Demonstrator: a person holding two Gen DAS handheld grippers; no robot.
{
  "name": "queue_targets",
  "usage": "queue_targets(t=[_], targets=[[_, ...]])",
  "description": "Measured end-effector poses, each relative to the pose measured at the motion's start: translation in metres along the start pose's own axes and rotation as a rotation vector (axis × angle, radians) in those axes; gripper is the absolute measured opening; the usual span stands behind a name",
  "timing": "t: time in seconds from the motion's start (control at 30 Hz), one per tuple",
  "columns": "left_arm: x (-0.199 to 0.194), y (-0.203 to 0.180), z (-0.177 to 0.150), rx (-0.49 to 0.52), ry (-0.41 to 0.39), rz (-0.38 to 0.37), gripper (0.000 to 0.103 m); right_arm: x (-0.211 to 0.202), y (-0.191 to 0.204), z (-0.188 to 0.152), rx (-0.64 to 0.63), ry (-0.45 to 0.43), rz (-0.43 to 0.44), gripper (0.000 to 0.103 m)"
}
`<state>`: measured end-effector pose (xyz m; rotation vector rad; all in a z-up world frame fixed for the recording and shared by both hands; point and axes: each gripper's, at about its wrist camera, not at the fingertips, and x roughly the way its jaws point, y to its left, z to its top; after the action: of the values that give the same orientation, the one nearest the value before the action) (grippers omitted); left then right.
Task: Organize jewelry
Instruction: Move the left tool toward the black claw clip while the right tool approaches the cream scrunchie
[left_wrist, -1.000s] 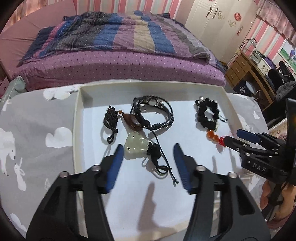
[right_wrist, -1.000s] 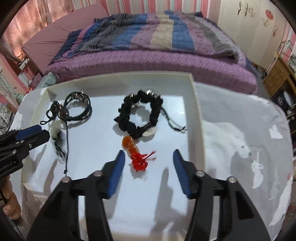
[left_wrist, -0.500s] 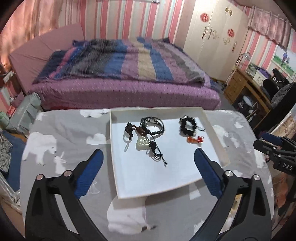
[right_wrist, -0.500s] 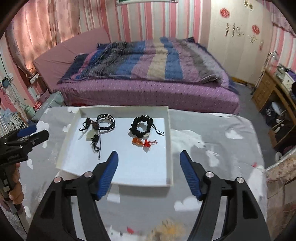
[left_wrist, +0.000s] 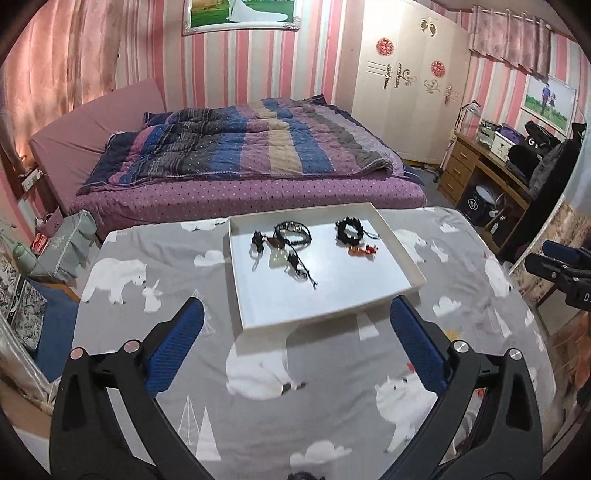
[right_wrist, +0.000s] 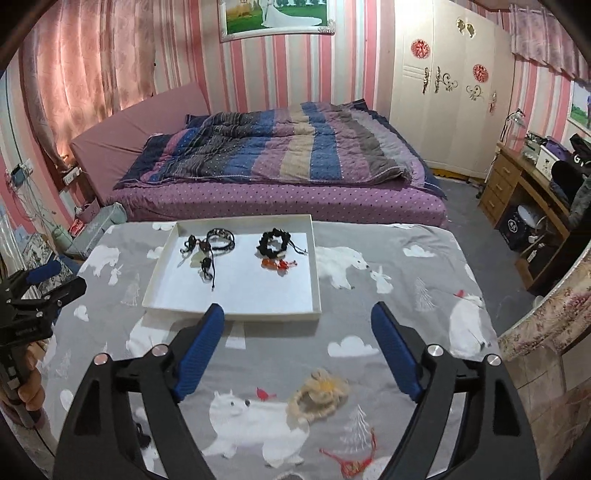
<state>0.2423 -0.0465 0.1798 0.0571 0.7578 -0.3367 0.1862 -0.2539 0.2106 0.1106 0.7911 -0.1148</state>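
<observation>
Jewelry mid-tray, tongs wide, clear

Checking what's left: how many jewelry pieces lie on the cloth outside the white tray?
3: a cream fuzzy loop mid-cloth, a red tasselled cord nearer the camera, and a dark piece half hidden lower left; others may be hidden.

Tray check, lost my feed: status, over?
Left gripper and right gripper: jaws open, empty, short of the white tray. Bracelets inside it. Cream bracelet loose on the cloth.
</observation>
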Motion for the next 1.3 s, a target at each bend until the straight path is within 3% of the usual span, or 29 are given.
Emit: queue_targets(t=[0.43, 1.03, 1.3], targets=[[-0.007, 0.006, -0.054, -0.022, 0.048, 0.008, 0.100, -0.016, -0.018, -0.059, 0.017, 0.012, -0.045, 0.082], [-0.001, -0.006, -0.079, -0.004, 0.115, -0.017, 0.100, 0.016, -0.041, -0.083, 0.047, 0.105, -0.062, 0.082], [0.012, 0.000, -0.106, 0.011, 0.176, -0.010, 0.100, 0.041, -0.049, -0.095, 0.056, 0.170, -0.068, 0.082]])
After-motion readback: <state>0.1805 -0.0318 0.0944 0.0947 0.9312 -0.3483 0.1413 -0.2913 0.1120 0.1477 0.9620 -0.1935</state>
